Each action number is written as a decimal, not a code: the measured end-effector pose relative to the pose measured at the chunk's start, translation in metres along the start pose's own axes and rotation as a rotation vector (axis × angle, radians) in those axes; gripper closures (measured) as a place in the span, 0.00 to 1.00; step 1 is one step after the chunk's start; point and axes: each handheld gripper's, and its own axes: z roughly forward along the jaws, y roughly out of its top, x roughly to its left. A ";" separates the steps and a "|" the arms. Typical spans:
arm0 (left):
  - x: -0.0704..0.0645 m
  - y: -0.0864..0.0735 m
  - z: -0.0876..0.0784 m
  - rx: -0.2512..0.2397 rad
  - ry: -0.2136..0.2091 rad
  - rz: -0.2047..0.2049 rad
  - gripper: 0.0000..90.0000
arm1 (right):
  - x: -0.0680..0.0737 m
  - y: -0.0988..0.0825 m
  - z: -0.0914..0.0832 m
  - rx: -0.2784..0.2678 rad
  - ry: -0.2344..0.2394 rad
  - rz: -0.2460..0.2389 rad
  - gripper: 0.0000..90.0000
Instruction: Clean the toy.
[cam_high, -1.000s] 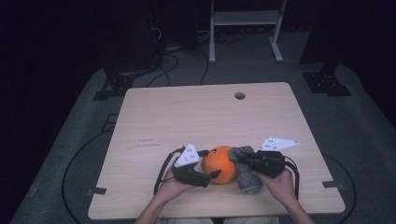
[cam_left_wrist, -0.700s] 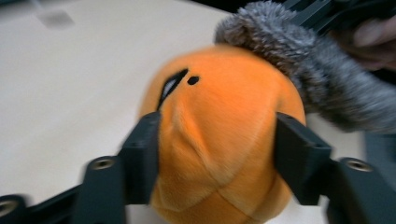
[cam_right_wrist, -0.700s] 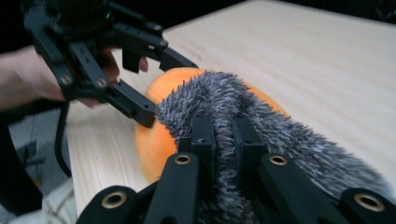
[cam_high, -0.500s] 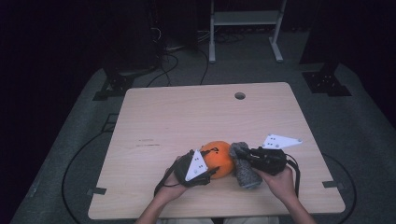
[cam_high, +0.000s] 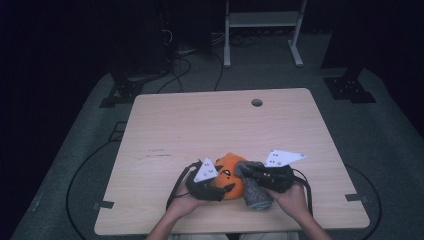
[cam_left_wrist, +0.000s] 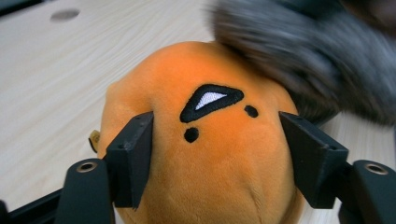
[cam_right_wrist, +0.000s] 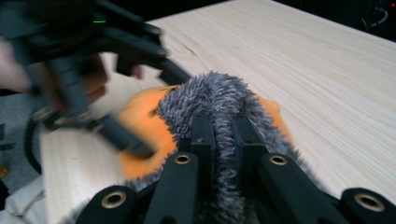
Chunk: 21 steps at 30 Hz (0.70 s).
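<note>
An orange plush toy with a black-and-white stitched eye lies near the table's front edge. My left gripper holds it from the left. In the left gripper view the plush fills the gap between the jaws, and both pads press its sides. A grey fuzzy cloth drapes against the plush's right side. My right gripper is shut on a fold of that cloth, with its jaws nearly together. A hand holds each gripper.
The wooden table has a small round hole near its far edge. Behind the table stand a white metal frame and dark equipment stands, with cables on the grey floor.
The left gripper has rolled and shifted slightly around the plush. The right gripper with the grey cloth has edged left, closer against the plush. The plush has barely moved.
</note>
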 end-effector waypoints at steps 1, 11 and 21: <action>-0.002 0.001 0.000 0.004 0.004 0.017 0.36 | -0.004 -0.001 0.002 0.011 0.004 0.012 0.90; -0.009 -0.001 -0.001 0.028 -0.099 0.141 0.35 | -0.032 -0.013 -0.013 0.031 -0.038 0.088 0.90; -0.001 -0.004 -0.004 0.024 -0.099 0.093 0.31 | -0.035 -0.015 -0.024 0.034 -0.064 0.075 0.90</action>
